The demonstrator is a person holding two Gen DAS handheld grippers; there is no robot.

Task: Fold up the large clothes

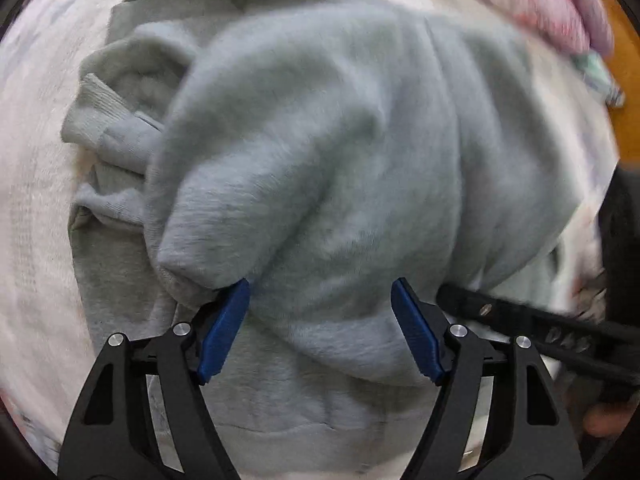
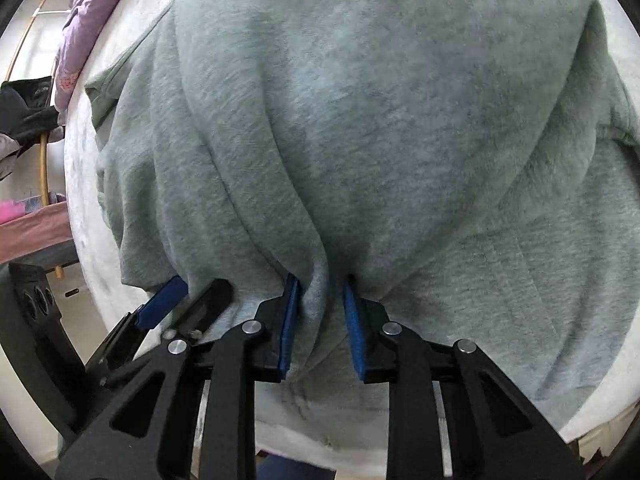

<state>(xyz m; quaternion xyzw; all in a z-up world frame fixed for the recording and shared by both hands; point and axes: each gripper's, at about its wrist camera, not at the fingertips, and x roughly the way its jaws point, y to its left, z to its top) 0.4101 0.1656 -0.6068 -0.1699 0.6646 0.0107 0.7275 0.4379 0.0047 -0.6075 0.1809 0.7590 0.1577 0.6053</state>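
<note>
Right now it's mid-fold, I'd say. Left gripper (image 1: 320,328) is spread wide, blue pads either side of a raised hump of the grey sweatshirt (image 1: 320,140), gripping nothing; a ribbed cuff (image 1: 94,112) lies ahead-left of it. Right gripper (image 2: 320,320) is narrowed onto a pinch of the same sweatshirt, w/ folds fanning out ahead of it. Sweatshirt lies on a white bed (image 2: 84,168). Next move prob. needs the left to close on an edge, then both carry the layer over evenly. Pink bedding (image 1: 560,4) sits far ahead-right of the left gripper. Both grippers are v. close, so could bump.
</note>
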